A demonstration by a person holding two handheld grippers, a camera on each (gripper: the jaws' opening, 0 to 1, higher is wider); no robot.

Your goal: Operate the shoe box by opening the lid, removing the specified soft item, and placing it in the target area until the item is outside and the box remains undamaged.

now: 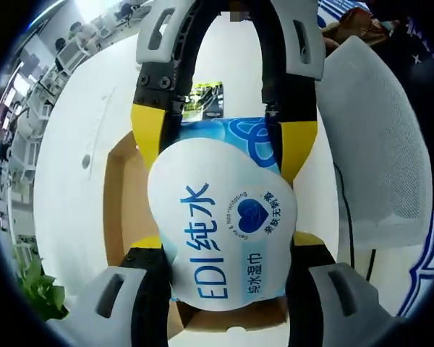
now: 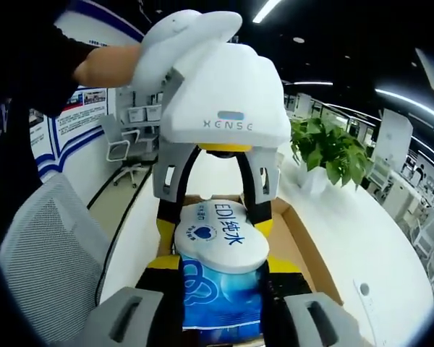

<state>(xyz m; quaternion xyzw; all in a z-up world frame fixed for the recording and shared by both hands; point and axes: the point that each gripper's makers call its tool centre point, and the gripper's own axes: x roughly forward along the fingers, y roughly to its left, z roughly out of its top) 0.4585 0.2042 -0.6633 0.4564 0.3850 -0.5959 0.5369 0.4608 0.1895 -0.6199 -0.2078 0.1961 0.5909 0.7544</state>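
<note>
— what have you got hold of?
— a wet wipes pack (image 1: pixel 224 231), pinched between both my left gripper (image 1: pixel 222 278) and my right gripper (image 2: pixel 223 285), raised over the open shoe box (image 1: pixel 119 210) on the white table (image 1: pixel 79 137).
— any writing?
— "edi 纯水" in blue on the pack's white lid, with a blue heart. "xense" on the left gripper's housing, seen from the right.

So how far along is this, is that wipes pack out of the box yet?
Nearly. The cardboard box is already open. The blue-and-white wipes pack is held between the left gripper and right gripper, above the box. What's left is setting it down on the white table.
</note>
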